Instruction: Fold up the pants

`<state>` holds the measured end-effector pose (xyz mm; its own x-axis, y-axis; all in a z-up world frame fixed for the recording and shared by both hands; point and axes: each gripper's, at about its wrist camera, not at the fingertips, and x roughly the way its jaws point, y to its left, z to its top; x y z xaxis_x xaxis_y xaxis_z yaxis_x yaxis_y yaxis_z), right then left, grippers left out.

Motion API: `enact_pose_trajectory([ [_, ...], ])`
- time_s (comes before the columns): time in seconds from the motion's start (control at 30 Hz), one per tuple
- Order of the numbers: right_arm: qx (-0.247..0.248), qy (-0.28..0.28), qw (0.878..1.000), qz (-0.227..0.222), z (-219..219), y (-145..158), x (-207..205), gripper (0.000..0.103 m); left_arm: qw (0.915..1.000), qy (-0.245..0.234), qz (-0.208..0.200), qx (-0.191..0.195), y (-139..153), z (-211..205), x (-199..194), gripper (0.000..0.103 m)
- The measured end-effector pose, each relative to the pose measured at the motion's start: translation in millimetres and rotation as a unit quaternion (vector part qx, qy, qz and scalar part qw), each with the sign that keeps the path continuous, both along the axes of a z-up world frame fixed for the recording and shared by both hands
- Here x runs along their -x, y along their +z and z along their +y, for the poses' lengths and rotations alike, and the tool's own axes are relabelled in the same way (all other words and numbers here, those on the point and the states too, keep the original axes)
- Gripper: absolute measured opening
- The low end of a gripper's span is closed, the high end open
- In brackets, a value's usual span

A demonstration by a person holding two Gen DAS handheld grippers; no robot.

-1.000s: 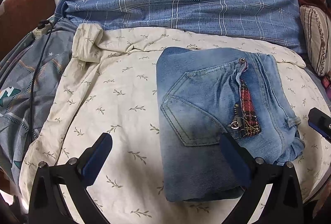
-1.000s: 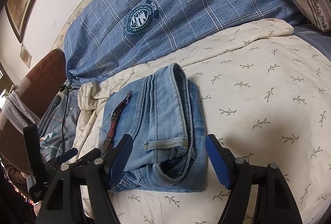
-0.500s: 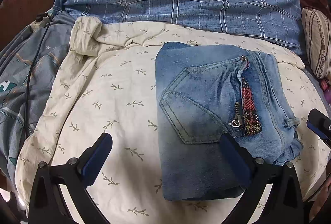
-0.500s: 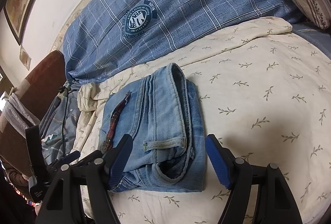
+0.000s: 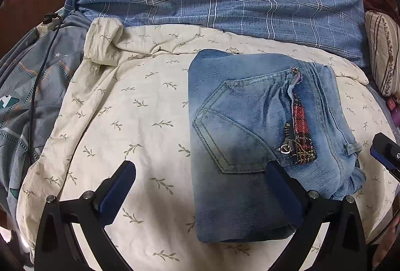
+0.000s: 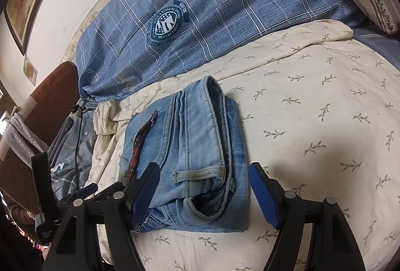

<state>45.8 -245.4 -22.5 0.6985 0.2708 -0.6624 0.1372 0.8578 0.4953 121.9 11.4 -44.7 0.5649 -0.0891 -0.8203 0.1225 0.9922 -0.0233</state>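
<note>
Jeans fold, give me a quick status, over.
Left gripper open, right gripper open, both holding nothing. Jeans folded into a compact bundle on the leaf-print sheet. Nothing in the way.

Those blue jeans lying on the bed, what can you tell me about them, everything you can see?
The jeans are faded light-blue denim, folded into a compact, thick rectangle lying flat on the cream leaf-print sheet. On top shows a stitched back pocket, and beside it a red plaid strip with a metal zipper pull. The right view shows the stacked waistband edge and a belt loop. Neither tool grips them; both stand open above the near end.
</note>
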Motion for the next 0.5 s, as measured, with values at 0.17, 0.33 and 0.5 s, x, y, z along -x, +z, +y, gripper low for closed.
enact_pose_trajectory([
  [0.17, 0.0, 0.0, 1.0, 0.001, 0.0, 0.0, 0.0, 0.076, 1.0, 0.0, 0.0, 0.0, -0.2, 0.0, -0.2, 0.103],
  [0.33, -0.001, -0.001, 1.0, 0.001, -0.3, -1.5, 0.0, 0.076, 1.0, 0.0, 0.0, 0.0, -0.1, 0.2, -0.3, 0.103],
  [0.5, -0.004, 0.0, 1.0, 0.002, -0.3, -2.3, -0.6, 0.078, 1.0, 0.001, 0.0, 0.001, -0.7, 0.2, -0.1, 0.103],
])
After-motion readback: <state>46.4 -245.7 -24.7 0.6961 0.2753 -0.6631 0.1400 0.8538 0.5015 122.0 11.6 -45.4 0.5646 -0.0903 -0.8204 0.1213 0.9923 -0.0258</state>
